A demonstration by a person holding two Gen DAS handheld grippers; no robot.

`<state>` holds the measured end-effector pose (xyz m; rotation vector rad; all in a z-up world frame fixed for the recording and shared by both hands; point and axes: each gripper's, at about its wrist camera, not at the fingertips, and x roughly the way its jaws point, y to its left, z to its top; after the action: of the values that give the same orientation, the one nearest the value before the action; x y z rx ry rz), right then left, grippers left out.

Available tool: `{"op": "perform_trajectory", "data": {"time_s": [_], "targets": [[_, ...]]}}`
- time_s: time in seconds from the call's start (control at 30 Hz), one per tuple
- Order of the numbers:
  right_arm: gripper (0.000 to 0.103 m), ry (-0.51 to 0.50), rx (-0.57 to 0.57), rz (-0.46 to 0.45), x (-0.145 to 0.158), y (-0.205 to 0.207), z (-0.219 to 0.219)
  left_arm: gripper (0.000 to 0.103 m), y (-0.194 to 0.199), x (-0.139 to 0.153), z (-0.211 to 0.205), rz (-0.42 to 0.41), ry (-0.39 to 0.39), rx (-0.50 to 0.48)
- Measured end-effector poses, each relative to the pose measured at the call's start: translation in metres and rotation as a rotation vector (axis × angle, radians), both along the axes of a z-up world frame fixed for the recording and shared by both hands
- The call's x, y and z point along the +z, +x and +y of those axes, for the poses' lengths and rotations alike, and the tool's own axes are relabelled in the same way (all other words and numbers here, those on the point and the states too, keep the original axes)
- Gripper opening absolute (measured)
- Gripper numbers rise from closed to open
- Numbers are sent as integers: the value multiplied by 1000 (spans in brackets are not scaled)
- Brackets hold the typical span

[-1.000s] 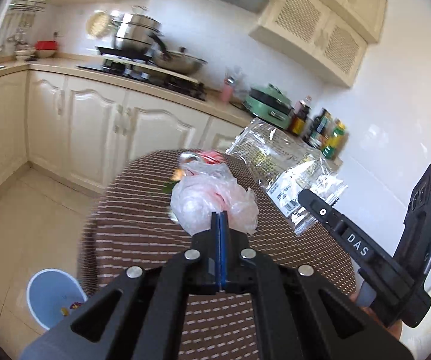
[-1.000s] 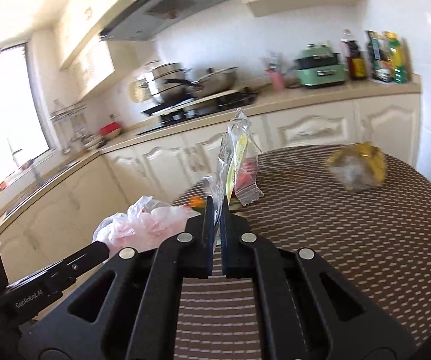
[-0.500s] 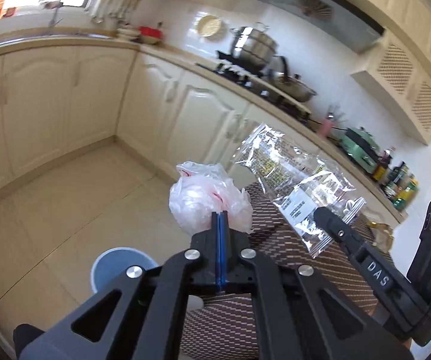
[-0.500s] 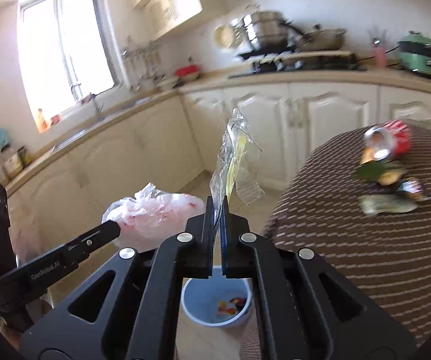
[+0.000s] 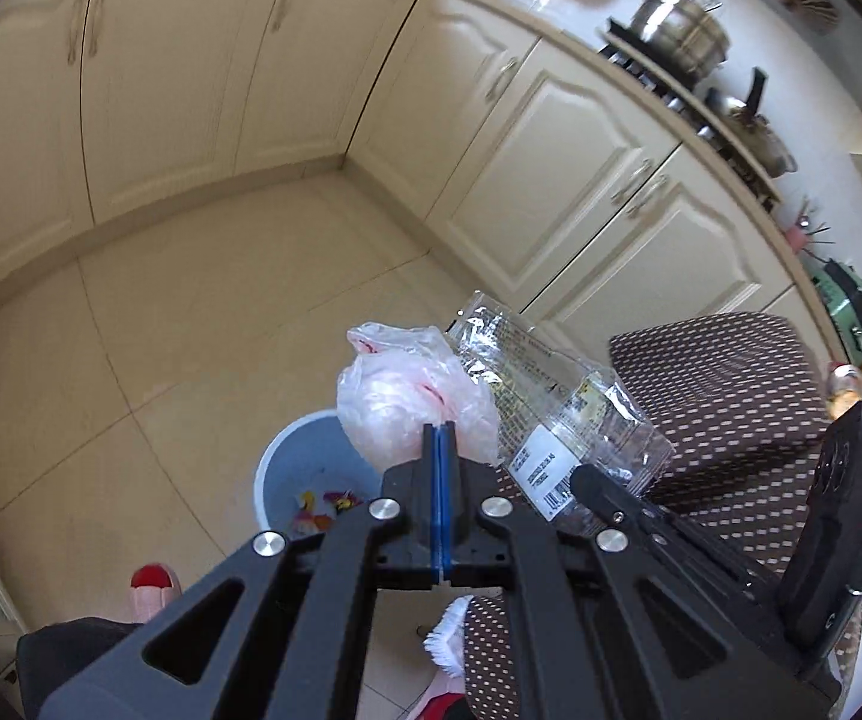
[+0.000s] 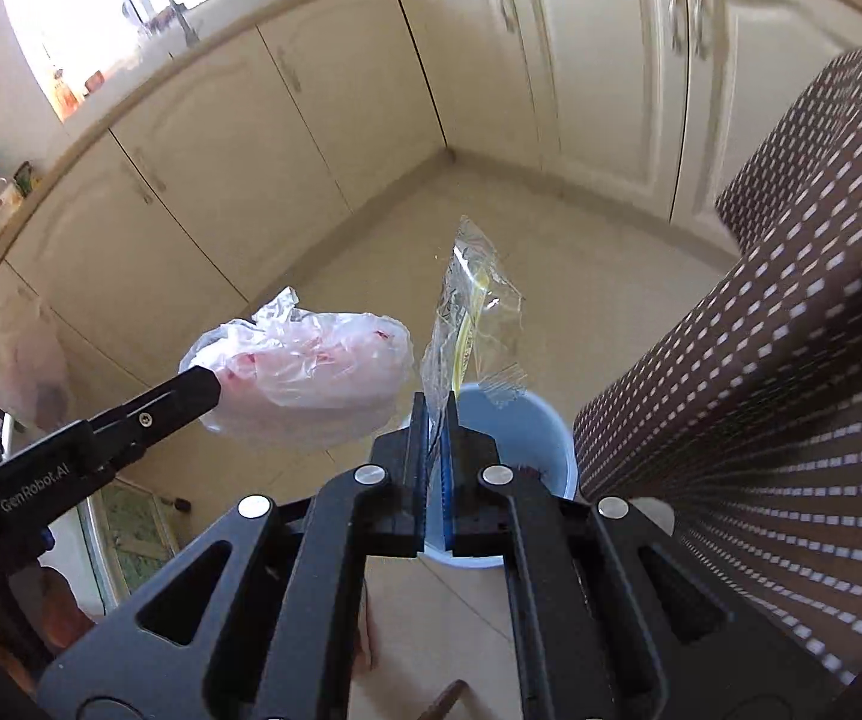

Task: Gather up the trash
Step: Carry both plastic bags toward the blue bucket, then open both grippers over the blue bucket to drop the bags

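1. Left gripper (image 5: 440, 429) fingers clamp a crumpled pink plastic bag (image 5: 407, 390) above the blue bin (image 5: 287, 468).
2. Right gripper (image 6: 434, 414) fingers pinch a clear wrapper (image 6: 470, 306) above the same bin, beside the desk (image 6: 791, 360).

Bin (image 5: 287, 468) mouth open from above; bare floor (image 5: 203, 312) beyond it. Tablecloth (image 6: 761, 372) edge stands just right of the bin; cabinets (image 5: 551, 168) farther back.

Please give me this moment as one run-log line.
left gripper: shut on crumpled plastic bag | right gripper: shut on clear wrapper | both above blue bin | release: not yet
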<state>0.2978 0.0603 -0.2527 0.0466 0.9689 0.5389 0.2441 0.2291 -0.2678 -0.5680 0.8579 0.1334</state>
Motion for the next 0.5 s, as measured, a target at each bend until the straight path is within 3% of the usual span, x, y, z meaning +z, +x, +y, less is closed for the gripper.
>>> {"op": "perform_trajectory", "data": {"time_s": [0.23, 0.5], "targets": [[4, -63, 23, 157, -72, 31, 26, 0, 30, -69, 16, 124, -20, 10], [7, -59, 24, 219, -111, 56, 34, 0, 49, -116, 14, 211, -8, -11]]}}
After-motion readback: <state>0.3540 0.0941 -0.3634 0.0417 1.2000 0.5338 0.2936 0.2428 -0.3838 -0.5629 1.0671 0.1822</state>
